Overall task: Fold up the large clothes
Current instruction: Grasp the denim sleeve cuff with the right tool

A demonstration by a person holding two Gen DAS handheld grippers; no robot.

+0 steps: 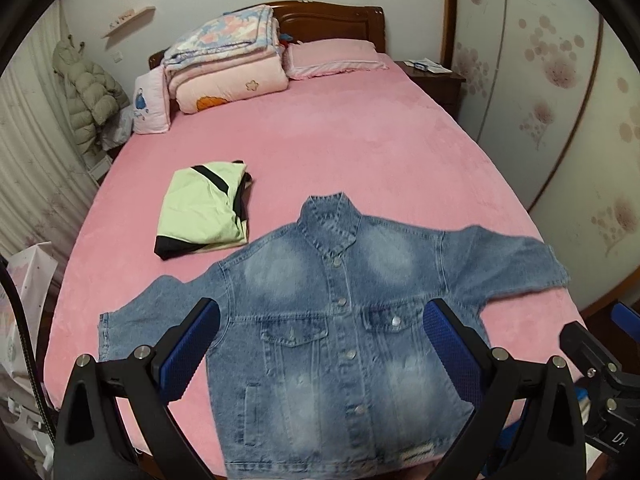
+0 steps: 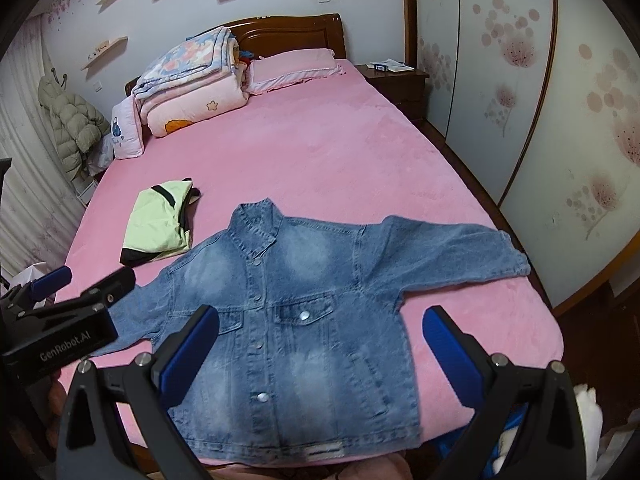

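A blue denim jacket (image 1: pixel 336 336) lies flat, front up and buttoned, sleeves spread, at the near end of the pink bed (image 1: pixel 340 136); it also shows in the right wrist view (image 2: pixel 304 320). My left gripper (image 1: pixel 322 344) is open and empty, held above the jacket's lower front. My right gripper (image 2: pixel 320 348) is open and empty, above the jacket's hem area. The left gripper shows at the left edge of the right wrist view (image 2: pixel 84 280), over the jacket's left sleeve. The right gripper's body shows at the right edge of the left wrist view.
A folded light-green and black garment (image 1: pixel 200 212) lies left of the jacket's collar. Stacked quilts (image 1: pixel 224 64) and a pink pillow (image 1: pixel 332 58) sit by the headboard. A nightstand (image 1: pixel 436 76) and wardrobe doors (image 1: pixel 560 80) stand at the right. Bags (image 1: pixel 24 280) stand at the left.
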